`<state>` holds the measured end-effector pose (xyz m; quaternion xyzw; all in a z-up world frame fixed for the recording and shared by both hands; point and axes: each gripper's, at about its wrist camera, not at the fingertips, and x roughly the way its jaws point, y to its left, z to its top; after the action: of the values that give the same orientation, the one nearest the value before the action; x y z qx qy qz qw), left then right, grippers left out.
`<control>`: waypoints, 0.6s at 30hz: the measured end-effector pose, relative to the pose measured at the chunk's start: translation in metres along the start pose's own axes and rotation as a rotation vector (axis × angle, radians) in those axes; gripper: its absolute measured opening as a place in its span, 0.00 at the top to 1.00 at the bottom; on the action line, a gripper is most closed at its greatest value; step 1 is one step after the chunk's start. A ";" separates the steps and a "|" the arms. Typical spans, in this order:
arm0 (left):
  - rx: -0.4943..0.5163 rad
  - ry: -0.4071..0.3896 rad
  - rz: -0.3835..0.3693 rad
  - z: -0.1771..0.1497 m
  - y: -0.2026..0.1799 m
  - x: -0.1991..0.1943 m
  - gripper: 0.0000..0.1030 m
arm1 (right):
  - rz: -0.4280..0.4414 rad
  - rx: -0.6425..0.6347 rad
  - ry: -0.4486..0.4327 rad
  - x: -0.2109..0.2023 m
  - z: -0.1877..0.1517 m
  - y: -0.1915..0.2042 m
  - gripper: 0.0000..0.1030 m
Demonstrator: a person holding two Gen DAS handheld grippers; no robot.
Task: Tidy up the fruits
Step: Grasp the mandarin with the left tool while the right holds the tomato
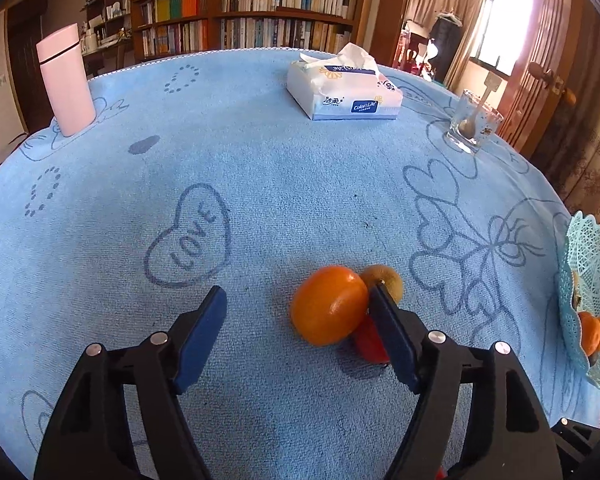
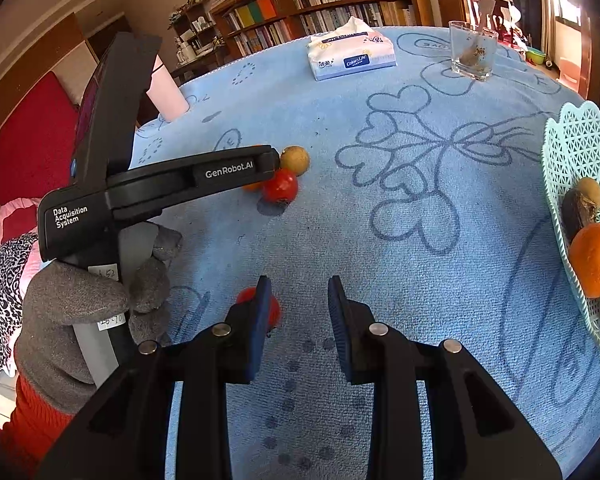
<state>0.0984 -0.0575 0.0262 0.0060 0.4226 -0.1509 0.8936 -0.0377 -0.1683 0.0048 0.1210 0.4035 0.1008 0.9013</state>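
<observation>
An orange point(image 1: 328, 304) lies on the blue cloth, touching a brown kiwi-like fruit point(image 1: 382, 280) and a red fruit point(image 1: 370, 340). My left gripper point(image 1: 298, 294) is open around the orange: its right finger sits by the orange's right side, and the left finger stands well clear. The right wrist view shows the same cluster, red fruit point(image 2: 281, 186) and brown fruit point(image 2: 296, 159), at the left gripper's tip. My right gripper point(image 2: 298, 300) hovers over the cloth, jaws drawn close with nothing between them. A second red fruit point(image 2: 276, 310) peeks from behind its left finger. A mint lattice basket point(image 2: 572, 148) holds an orange point(image 2: 594, 258) and darker fruits.
At the far side stand a tissue pack point(image 1: 342, 88), a pink flask point(image 1: 66, 80) and a glass point(image 1: 470, 126) holding a spoon. The basket point(image 1: 588, 280) sits at the table's right edge. A grey-gloved hand point(image 2: 76, 300) holds the left gripper.
</observation>
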 end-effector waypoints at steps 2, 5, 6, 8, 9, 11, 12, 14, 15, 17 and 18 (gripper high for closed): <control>-0.010 0.007 -0.051 0.000 0.001 -0.001 0.44 | 0.007 -0.013 0.004 0.000 -0.001 0.004 0.71; -0.021 0.008 -0.118 -0.002 0.003 -0.005 0.61 | 0.014 -0.024 0.005 0.000 -0.002 0.009 0.71; -0.025 0.005 -0.120 -0.003 0.004 -0.007 0.61 | 0.014 -0.026 0.005 0.000 -0.003 0.010 0.71; -0.026 -0.009 -0.089 -0.005 0.005 -0.012 0.61 | 0.014 -0.025 0.007 0.000 -0.004 0.010 0.70; -0.025 -0.018 -0.071 -0.006 0.007 -0.015 0.61 | 0.015 -0.024 0.008 0.000 -0.004 0.010 0.69; -0.019 -0.042 -0.021 -0.008 0.010 -0.021 0.61 | 0.016 -0.026 0.010 -0.001 -0.005 0.011 0.69; -0.017 -0.053 0.003 -0.009 0.012 -0.025 0.61 | 0.017 -0.031 0.012 -0.001 -0.006 0.013 0.69; -0.015 -0.076 0.040 -0.008 0.016 -0.029 0.61 | 0.018 -0.043 0.013 -0.001 -0.007 0.016 0.69; -0.015 -0.086 0.051 -0.008 0.018 -0.033 0.62 | 0.019 -0.050 0.014 -0.001 -0.007 0.018 0.69; -0.020 -0.102 0.059 -0.008 0.022 -0.038 0.61 | 0.022 -0.059 0.016 0.001 -0.007 0.022 0.69; -0.022 -0.109 0.062 -0.008 0.023 -0.041 0.61 | 0.025 -0.064 0.019 0.002 -0.007 0.025 0.69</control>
<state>0.0745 -0.0237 0.0491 0.0009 0.3746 -0.1184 0.9196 -0.0437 -0.1435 0.0063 0.0962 0.4071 0.1258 0.8995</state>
